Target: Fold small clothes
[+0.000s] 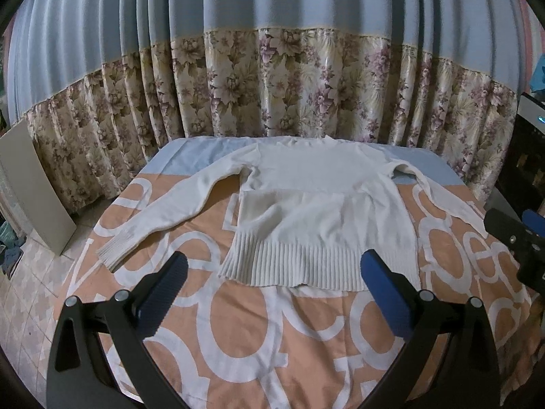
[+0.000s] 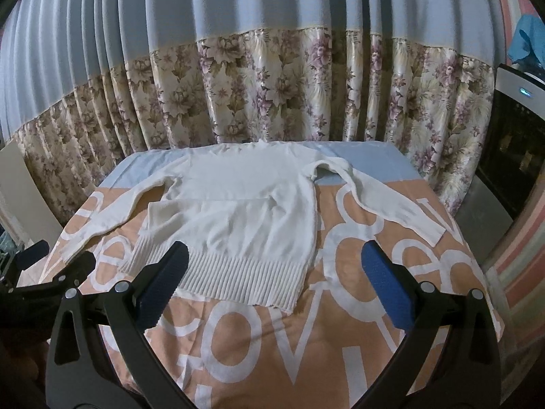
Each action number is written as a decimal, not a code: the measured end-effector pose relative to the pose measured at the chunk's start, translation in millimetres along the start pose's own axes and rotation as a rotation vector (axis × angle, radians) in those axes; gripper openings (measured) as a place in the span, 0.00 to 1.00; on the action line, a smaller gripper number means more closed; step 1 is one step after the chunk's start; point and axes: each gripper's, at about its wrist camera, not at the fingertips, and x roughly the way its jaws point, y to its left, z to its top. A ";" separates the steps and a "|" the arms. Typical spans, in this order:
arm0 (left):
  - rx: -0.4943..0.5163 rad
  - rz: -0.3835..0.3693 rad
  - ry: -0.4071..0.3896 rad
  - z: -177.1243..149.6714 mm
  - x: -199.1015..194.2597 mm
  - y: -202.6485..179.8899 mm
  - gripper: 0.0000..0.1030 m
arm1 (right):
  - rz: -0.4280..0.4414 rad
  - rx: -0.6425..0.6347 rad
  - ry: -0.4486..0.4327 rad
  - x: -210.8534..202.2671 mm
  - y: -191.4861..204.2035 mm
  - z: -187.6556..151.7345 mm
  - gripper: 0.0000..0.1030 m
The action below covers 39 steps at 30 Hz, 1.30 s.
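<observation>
- Left wrist view: my left gripper (image 1: pixel 270 281) spread wide, holding nothing; cream ribbed-hem knit sweater (image 1: pixel 316 211) flat at 12 o'clock on the orange-and-white lettered bedcover (image 1: pixel 272 334).
- Right wrist view: my right gripper (image 2: pixel 272 279) spread wide, empty; sweater (image 2: pixel 245 211) at 11 o'clock, my left gripper (image 2: pixel 51 266) at 9.

I am seeing: sweater (image 1: pixel 316 211) showing cream-white, ribbed hem | bed cover (image 1: pixel 272 334) showing peach with white lettering, pale-blue far band | curtain (image 1: pixel 272 68) showing grey-blue over beige-mauve florals | pads (image 2: pixel 381 283) showing blue
</observation>
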 end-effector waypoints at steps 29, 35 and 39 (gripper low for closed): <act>0.000 0.009 0.035 5.9 26.2 1.0 0.99 | -0.042 0.004 0.039 24.6 -13.9 -2.9 0.97; -0.009 0.017 0.052 16.7 50.6 4.9 0.99 | -0.048 -0.003 0.061 46.7 -15.1 2.3 0.97; -0.009 0.012 0.046 20.1 57.1 4.5 0.99 | -0.048 0.003 0.066 57.1 -18.8 5.3 0.97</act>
